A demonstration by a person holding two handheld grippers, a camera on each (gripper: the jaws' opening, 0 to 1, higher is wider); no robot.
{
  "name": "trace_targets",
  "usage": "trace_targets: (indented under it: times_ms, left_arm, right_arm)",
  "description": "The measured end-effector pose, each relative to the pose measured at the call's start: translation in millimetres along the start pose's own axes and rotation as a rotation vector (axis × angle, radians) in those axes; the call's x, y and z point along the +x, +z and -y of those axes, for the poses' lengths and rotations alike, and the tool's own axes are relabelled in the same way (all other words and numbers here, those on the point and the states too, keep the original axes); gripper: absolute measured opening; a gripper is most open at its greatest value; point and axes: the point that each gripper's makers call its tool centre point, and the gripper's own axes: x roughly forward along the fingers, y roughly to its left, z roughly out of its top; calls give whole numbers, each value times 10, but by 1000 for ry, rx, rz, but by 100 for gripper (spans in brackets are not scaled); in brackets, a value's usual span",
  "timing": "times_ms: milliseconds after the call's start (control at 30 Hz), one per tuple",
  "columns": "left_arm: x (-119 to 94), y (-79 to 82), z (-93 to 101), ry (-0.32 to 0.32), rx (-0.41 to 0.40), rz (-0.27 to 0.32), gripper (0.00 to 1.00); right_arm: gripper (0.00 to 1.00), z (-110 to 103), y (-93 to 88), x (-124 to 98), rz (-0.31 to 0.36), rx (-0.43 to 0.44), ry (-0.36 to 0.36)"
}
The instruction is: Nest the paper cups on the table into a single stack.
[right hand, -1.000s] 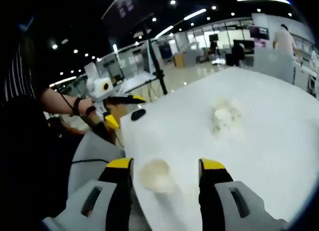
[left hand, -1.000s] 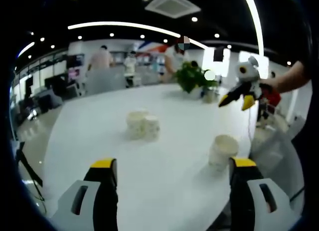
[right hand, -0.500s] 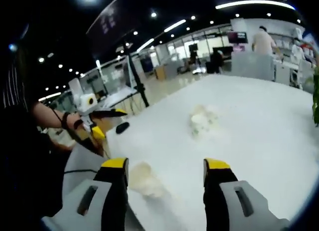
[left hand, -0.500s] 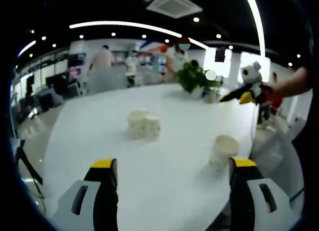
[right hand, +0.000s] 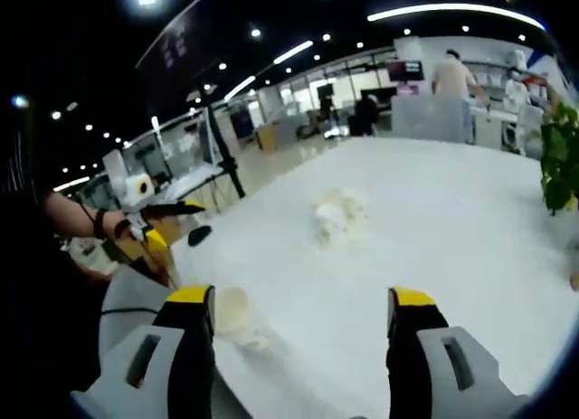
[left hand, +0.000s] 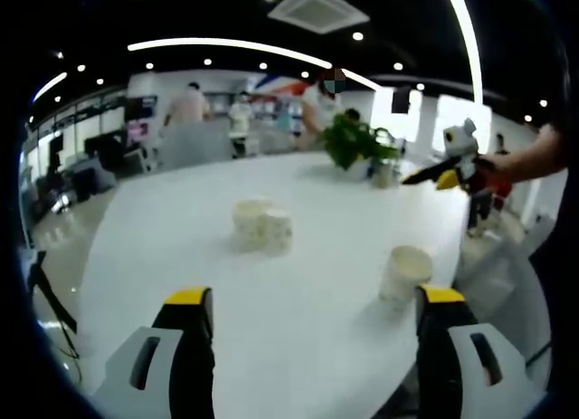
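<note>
Both the left gripper [left hand: 308, 315] and right gripper [right hand: 294, 310] hover wide open and empty, lining up on the lone cup [left hand: 404, 272] at four o'clock of the cup pair [left hand: 261, 226].

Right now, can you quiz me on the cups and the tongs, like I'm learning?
1. True or false: the single cup stands upright near the table edge.
2. What stands at the table's far end? A) green plant B) red bucket C) stack of books
3. Fill in: the left tongs and right tongs are both ____, gripping nothing.

Key: 1 true; 2 A; 3 open. The cup pair waits mid-table, apart from the single cup.
</note>
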Motion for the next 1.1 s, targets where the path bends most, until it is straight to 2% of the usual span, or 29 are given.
trace_targets:
  times_ms: [67,200,267,467,600,767,1100]
  left_arm:
    - [-3,-1,-1,0,0,1,92]
    - [-3,-9,4,0,-2,-3,92]
    - [-1,-16,9,0,0,-8,92]
    - [-2,-12,-3,1,-2,-8,93]
    - [4,-1,3,0,-1,-7,93]
    - [6,-6,8,-4,4,-11,93]
    - [18,18,-17,-5,7,-10,93]
  right_arm:
    - [80,25,-36,-9,-3,14,-3]
    - [91,104,-80,-26,0,53,-35]
    - [93,134,-112,-34,-7,60,-45]
    - [95,171,-145,-45,-11,63,-54]
    - [100,228,-126,-54,6,27,-82]
    - [100,298,-166,-72,-21,-12,-112]
    - [100,300,-202,-89,-26,-2,-117]
